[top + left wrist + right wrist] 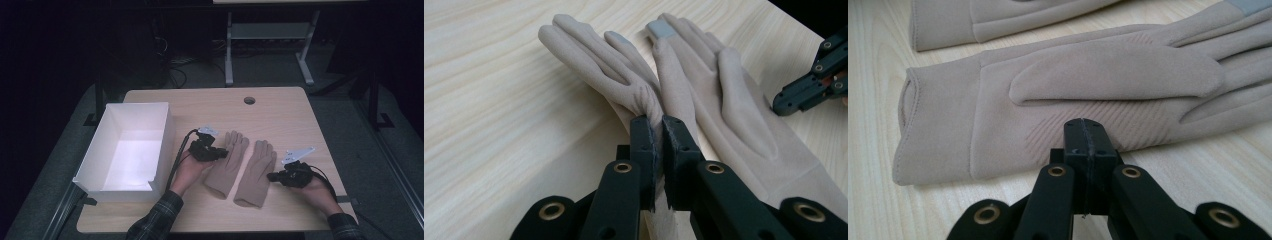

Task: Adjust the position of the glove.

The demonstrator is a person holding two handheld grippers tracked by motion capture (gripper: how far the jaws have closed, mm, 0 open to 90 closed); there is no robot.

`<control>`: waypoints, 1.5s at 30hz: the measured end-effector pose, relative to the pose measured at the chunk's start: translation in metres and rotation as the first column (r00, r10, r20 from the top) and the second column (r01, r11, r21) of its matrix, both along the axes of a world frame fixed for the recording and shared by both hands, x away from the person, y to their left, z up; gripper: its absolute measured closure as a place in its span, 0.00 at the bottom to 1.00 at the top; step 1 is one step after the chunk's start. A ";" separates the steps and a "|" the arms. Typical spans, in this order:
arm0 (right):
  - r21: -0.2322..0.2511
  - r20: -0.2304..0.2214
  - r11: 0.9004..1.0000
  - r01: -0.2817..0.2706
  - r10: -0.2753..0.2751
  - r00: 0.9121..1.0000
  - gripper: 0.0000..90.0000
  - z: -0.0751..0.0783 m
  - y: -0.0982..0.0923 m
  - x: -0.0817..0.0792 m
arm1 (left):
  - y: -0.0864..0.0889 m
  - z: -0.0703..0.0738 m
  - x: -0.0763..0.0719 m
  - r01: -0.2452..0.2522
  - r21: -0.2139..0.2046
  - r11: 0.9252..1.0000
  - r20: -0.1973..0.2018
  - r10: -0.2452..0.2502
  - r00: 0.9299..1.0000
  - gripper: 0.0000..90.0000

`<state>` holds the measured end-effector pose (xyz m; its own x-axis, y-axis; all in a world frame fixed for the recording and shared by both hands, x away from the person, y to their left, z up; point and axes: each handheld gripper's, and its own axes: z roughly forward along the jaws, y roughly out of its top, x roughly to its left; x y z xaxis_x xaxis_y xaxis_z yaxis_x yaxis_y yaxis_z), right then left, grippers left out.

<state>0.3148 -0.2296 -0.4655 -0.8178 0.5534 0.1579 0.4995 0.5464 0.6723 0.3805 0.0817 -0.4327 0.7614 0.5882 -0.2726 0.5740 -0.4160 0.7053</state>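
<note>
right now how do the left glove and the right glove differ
The left glove has a fold of its edge pinched in the left gripper; the right glove lies flat, ungripped, beside the shut right gripper. The left glove's fabric puckers; the right glove's looks smooth. Both are beige, fingers pointing away.

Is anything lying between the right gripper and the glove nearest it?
Nothing visible does. The right gripper, jaws shut on nothing, sits just short of the right glove, with bare table beside it. The left gripper already pinches the left glove.

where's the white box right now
In the high view the white box sits at the table's left edge, left of the left hand-held gripper and the two beige gloves.
</note>
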 end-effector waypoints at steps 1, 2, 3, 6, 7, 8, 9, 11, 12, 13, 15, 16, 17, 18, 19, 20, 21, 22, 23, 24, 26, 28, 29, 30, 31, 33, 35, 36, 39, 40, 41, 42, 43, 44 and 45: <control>0.005 -0.003 1.000 0.001 -0.001 1.000 1.00 0.000 0.001 0.000 | -0.002 0.001 0.000 0.006 0.002 1.000 0.001 -0.006 1.000 0.93; 0.005 -0.003 1.000 0.001 -0.001 1.000 1.00 0.000 0.001 0.000 | -0.003 0.001 0.001 0.010 0.002 1.000 0.006 -0.010 1.000 0.93; 0.007 -0.009 1.000 0.004 -0.004 1.000 1.00 0.000 0.002 0.001 | -0.004 0.001 0.000 0.011 0.004 1.000 0.009 -0.011 1.000 0.94; 0.011 -0.003 1.000 -0.015 0.015 1.000 1.00 -0.001 0.010 0.006 | -0.001 0.001 -0.001 0.004 0.000 1.000 0.006 -0.004 1.000 0.93; 0.014 -0.008 1.000 -0.017 0.017 1.000 1.00 0.000 0.014 0.007 | 0.001 0.001 0.000 0.003 0.002 1.000 0.008 -0.003 1.000 0.93; 0.014 -0.008 1.000 -0.017 0.017 1.000 1.00 0.000 0.014 0.007 | 0.001 0.001 0.000 0.003 0.002 1.000 0.008 -0.003 1.000 0.93; 0.013 0.001 1.000 -0.027 0.027 1.000 1.00 -0.001 0.017 0.009 | 0.003 0.001 0.000 -0.001 0.002 1.000 0.009 0.001 1.000 0.93; 0.015 -0.004 0.999 -0.032 0.032 0.999 1.00 -0.001 0.023 0.011 | 0.007 0.001 0.002 -0.011 0.009 1.000 0.012 0.011 1.000 0.93; 0.017 -0.008 0.999 -0.034 0.034 0.999 1.00 -0.001 0.026 0.012 | 0.008 0.000 0.003 -0.019 0.003 1.000 0.010 0.019 1.000 0.93; 0.018 -0.003 0.999 -0.038 0.038 0.999 1.00 -0.001 0.028 0.013 | 0.009 0.000 0.004 -0.027 -0.004 1.000 0.005 0.027 1.000 0.93; 0.021 -0.003 0.999 -0.044 0.044 0.999 1.00 -0.002 0.033 0.014 | 0.010 0.000 0.005 -0.032 -0.008 0.999 0.008 0.033 0.999 0.93; 0.022 0.001 0.999 -0.048 0.048 0.999 1.00 -0.002 0.035 0.015 | 0.010 0.001 0.005 -0.031 -0.011 0.999 0.012 0.031 0.999 0.93; 0.016 0.010 0.998 -0.054 0.054 0.999 1.00 -0.002 0.038 0.016 | 0.010 0.002 0.005 -0.028 -0.008 1.000 0.016 0.028 0.999 0.93; 0.016 0.010 0.998 -0.054 0.054 0.999 1.00 -0.002 0.038 0.016 | 0.010 0.003 0.004 -0.030 -0.015 0.999 0.019 0.030 0.999 0.93; 0.016 0.005 0.999 -0.051 0.051 0.999 1.00 -0.001 0.040 0.016 | 0.008 0.005 0.003 -0.025 -0.018 1.000 0.023 0.026 0.999 0.94; 0.013 0.004 0.999 -0.046 0.046 0.999 1.00 -0.001 0.042 0.016 | 0.008 0.007 0.002 -0.022 -0.020 1.000 0.027 0.022 0.999 0.93; 0.016 0.005 0.999 -0.049 0.049 0.999 1.00 -0.001 0.044 0.017 | 0.006 0.009 0.001 -0.016 -0.021 1.000 0.033 0.016 0.999 0.93; 0.017 0.009 0.999 -0.050 0.050 0.999 1.00 -0.002 0.045 0.017 | 0.004 0.010 -0.001 -0.010 -0.024 1.000 0.037 0.011 0.999 0.94; 0.015 0.011 0.999 -0.052 0.052 0.999 1.00 -0.002 0.047 0.017 | 0.003 0.012 -0.002 -0.006 -0.029 1.000 0.040 0.007 0.999 0.94; 0.017 0.008 0.998 -0.052 0.052 0.999 1.00 -0.002 0.050 0.017 | 0.001 0.013 -0.003 -0.001 -0.032 0.999 0.042 0.003 0.999 0.94; 0.017 0.017 0.998 -0.057 0.057 0.998 1.00 -0.002 0.052 0.018 | -0.003 0.015 -0.005 0.012 -0.031 0.999 0.050 -0.010 0.999 0.94; 0.017 0.013 0.998 -0.055 0.055 0.998 1.00 -0.002 0.053 0.017 | -0.007 0.016 -0.007 0.027 -0.032 0.999 0.051 -0.026 0.998 0.94; 0.014 0.015 0.998 -0.056 0.056 0.998 1.00 -0.002 0.054 0.017 | -0.009 0.016 -0.008 0.030 -0.035 0.999 0.048 -0.029 0.998 0.94; 0.014 0.017 0.998 -0.058 0.057 0.998 1.00 -0.002 0.054 0.017 | -0.011 0.016 -0.009 0.041 -0.036 0.998 0.049 -0.039 0.998 0.94; 0.013 0.018 0.998 -0.057 0.057 0.998 1.00 -0.002 0.055 0.017 | -0.013 0.017 -0.011 0.050 -0.034 0.998 0.050 -0.049 0.998 0.94; 0.014 0.016 0.998 -0.056 0.056 0.998 1.00 -0.002 0.054 0.017 | -0.018 0.018 -0.014 0.060 -0.038 0.997 0.052 -0.058 0.997 0.94; 0.015 0.016 0.998 -0.056 0.056 0.998 1.00 -0.002 0.054 0.017 | -0.021 0.019 -0.016 0.078 -0.030 0.997 0.054 -0.076 0.996 0.94; 0.015 0.017 0.998 -0.056 0.056 0.998 1.00 -0.002 0.054 0.017 | -0.023 0.018 -0.017 0.083 -0.027 0.996 0.055 -0.081 0.995 0.94; 0.016 0.020 0.998 -0.058 0.058 0.998 1.00 -0.002 0.054 0.017 | -0.031 0.015 -0.020 0.107 -0.025 0.994 0.050 -0.105 0.993 0.94; 0.016 0.020 0.998 -0.058 0.058 0.998 1.00 -0.002 0.054 0.017 | -0.033 0.014 -0.021 0.113 -0.021 0.993 0.052 -0.112 0.992 0.94; 0.017 0.019 0.998 -0.057 0.057 0.998 1.00 -0.002 0.055 0.017 | -0.036 0.013 -0.022 0.119 -0.014 0.993 0.051 -0.118 0.992 0.94; 0.017 0.019 0.998 -0.057 0.056 0.998 1.00 -0.003 0.055 0.017 | -0.038 0.012 -0.023 0.124 -0.013 0.992 0.045 -0.123 0.991 0.93; 0.017 0.020 0.998 -0.056 0.056 0.998 1.00 -0.003 0.055 0.017 | -0.040 0.010 -0.023 0.130 -0.013 0.991 0.045 -0.129 0.991 0.93; 0.018 0.020 0.998 -0.055 0.055 0.998 1.00 -0.003 0.055 0.017 | -0.043 0.008 -0.024 0.141 -0.007 0.990 0.043 -0.141 0.989 0.93; 0.018 0.020 0.998 -0.055 0.055 0.998 1.00 -0.003 0.055 0.017 | -0.043 0.008 -0.024 0.141 -0.007 0.990 0.043 -0.141 0.989 0.92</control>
<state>0.3317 -0.1750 -0.4680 -0.8499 0.5046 0.1515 0.4560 0.5604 0.6914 0.3570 0.0382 -0.4244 0.8475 0.4715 -0.2438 0.4795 -0.4831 0.7326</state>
